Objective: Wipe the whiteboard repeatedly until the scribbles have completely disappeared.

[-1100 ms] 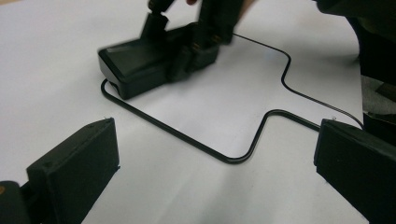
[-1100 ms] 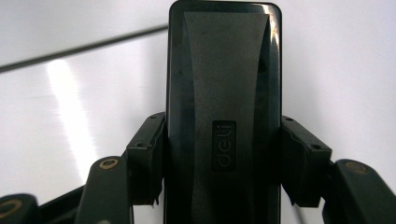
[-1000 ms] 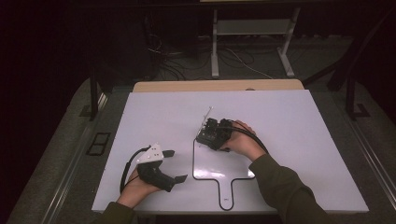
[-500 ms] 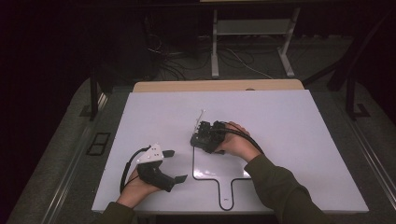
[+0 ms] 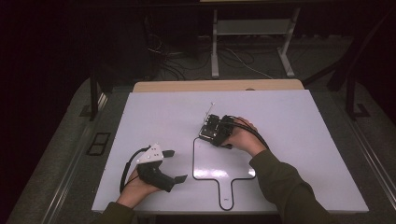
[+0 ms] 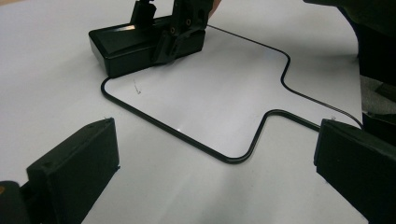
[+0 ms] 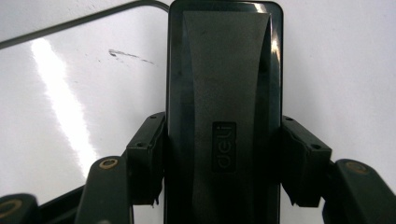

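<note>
Eraser [image 7: 224, 116] logo legible in right gripper view.

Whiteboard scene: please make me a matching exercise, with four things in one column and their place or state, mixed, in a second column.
1. eraser
2. left gripper
3. small whiteboard
4. pen mark

a. open, holds nothing
b. paddle-shaped, black rim, flat on the table
c. thin dark streak on the board beside the eraser
d. black, clamped between the right gripper pads

Pairs: 1-d, 2-a, 3-b, 4-c
</note>
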The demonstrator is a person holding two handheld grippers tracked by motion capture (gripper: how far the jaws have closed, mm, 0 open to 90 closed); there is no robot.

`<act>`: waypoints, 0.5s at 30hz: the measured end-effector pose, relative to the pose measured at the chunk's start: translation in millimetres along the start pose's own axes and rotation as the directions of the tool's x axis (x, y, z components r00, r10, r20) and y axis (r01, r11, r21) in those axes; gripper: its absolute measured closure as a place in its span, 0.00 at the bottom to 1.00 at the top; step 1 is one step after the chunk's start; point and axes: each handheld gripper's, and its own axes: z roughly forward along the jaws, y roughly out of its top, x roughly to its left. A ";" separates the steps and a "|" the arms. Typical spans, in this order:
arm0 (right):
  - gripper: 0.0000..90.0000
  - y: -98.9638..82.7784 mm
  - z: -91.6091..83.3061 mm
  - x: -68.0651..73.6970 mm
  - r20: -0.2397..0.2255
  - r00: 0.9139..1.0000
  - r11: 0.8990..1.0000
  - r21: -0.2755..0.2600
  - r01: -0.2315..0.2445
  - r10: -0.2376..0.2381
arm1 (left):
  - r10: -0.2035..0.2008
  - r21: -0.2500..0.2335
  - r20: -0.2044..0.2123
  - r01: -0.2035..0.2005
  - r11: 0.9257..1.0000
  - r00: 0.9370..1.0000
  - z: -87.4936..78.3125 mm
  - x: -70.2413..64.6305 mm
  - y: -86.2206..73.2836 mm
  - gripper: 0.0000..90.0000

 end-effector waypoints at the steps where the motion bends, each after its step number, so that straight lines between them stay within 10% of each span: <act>1: 0.43 0.4 -0.1 0.8 0.006 1.000 1.000 0.003 0.004 -0.004 | -0.002 -0.003 0.000 0.002 1.000 1.000 0.5 -0.2 -0.1 0.00; 15: 0.43 15.4 -3.6 34.5 -0.022 0.993 0.994 0.010 0.113 -0.113 | -0.001 -0.002 -0.001 0.001 1.000 1.000 -0.5 -0.6 0.2 0.00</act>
